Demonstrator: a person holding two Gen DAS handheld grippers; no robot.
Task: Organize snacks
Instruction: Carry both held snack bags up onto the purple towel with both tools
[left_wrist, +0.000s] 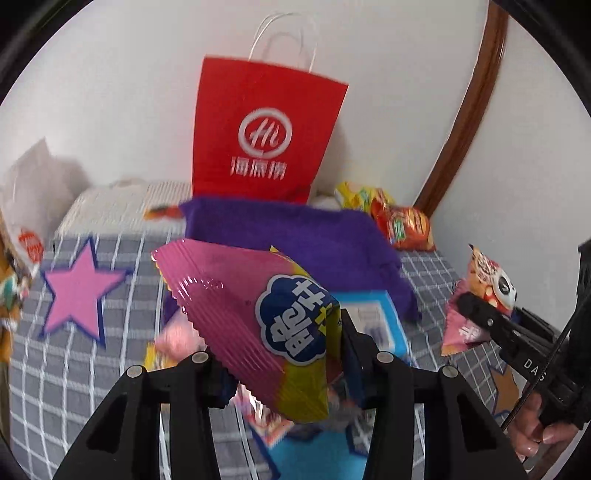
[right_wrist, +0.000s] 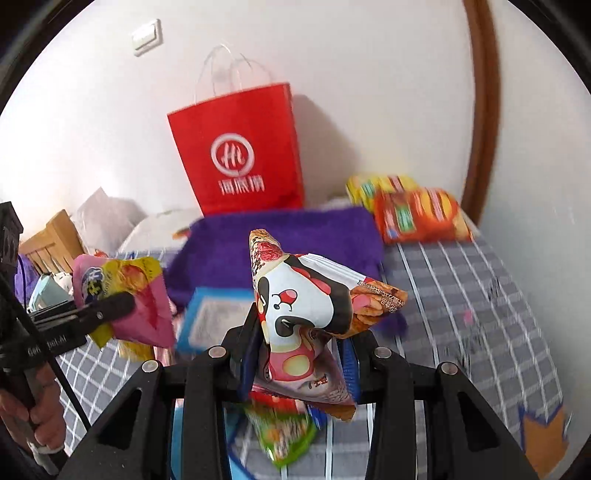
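My left gripper (left_wrist: 284, 369) is shut on a pink and yellow snack bag (left_wrist: 258, 314) and holds it above the bed; it also shows in the right wrist view (right_wrist: 122, 295). My right gripper (right_wrist: 299, 354) is shut on a panda-print snack bag (right_wrist: 306, 306), also raised; this bag shows at the right of the left wrist view (left_wrist: 480, 295). A red paper bag (left_wrist: 266, 133) (right_wrist: 240, 151) stands upright against the wall behind a purple cloth (left_wrist: 295, 229) (right_wrist: 288, 236). More snack packets lie blurred under both grippers.
Orange and yellow snack packs (left_wrist: 402, 221) (right_wrist: 417, 210) lie at the back right by a brown door frame (left_wrist: 469, 110). The grey checked bedspread (left_wrist: 92, 369) has a pink star (left_wrist: 81, 291). A blue box (right_wrist: 214, 317) lies in the middle. A wooden chair (right_wrist: 51, 240) stands left.
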